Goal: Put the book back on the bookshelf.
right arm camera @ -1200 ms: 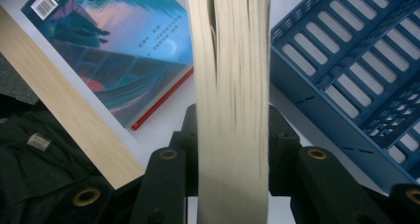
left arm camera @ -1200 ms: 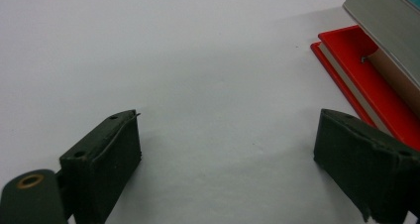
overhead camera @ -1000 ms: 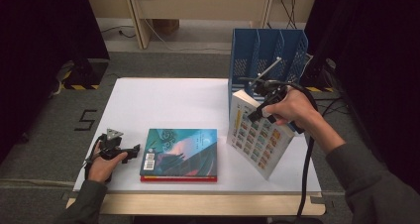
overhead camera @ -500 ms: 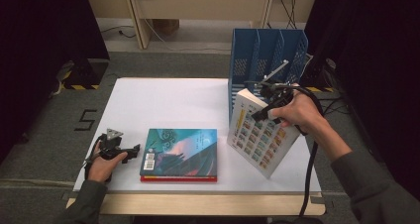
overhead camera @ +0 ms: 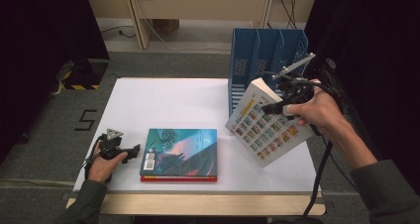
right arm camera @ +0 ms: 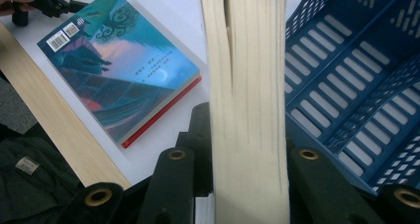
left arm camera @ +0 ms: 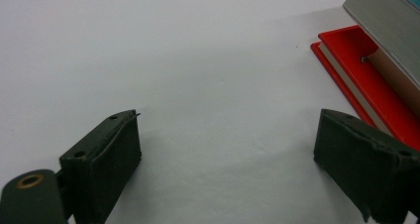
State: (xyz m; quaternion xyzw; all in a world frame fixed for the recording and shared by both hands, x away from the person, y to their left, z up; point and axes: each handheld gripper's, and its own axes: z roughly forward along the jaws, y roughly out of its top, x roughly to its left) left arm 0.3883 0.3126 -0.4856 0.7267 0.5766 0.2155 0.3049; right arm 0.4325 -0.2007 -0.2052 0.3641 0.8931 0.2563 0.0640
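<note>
- Book [overhead camera: 265, 122] with the grid of little pictures on its cover is pinched at its top edge by the right gripper [overhead camera: 285, 104], tilted, lower corner near the table's right side; in the right gripper view its pages [right arm camera: 247, 85] are seen clamped between the jaws.
- Blue file rack [overhead camera: 265, 53] is parked right behind it, touching or nearly so, hard to tell.
- Teal book [overhead camera: 180, 152] is stacked on a red one [left arm camera: 369, 83] near the front edge.
- Left gripper [overhead camera: 130, 152] is rested just left of that stack, jaws spread, nothing between them.
- Compared with a second ago, the held book has been lifted and swung a bit right; the jaws were just squeezed tighter on it.
- Plenty of bare white table [overhead camera: 163, 102] is left at the back left.
</note>
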